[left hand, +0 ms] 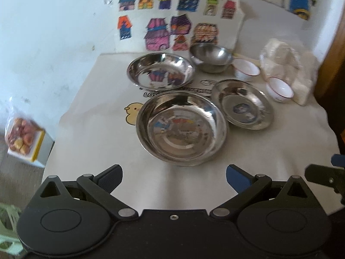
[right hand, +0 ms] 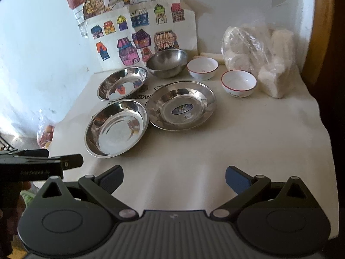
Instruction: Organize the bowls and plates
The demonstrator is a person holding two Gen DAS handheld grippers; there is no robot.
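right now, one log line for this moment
left hand-held gripper open | right hand-held gripper open | steel dishes unstacked | white bowls apart

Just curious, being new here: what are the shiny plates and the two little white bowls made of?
The shiny plates look like polished stainless steel: mirror-bright, reflecting the wall drawings. The white bowls with red rims look like glazed ceramic or melamine; smooth and glossy, but the pictures cannot settle which.

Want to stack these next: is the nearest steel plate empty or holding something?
Empty. The nearest steel plate sits upright on the table and shows only reflections inside in both views.
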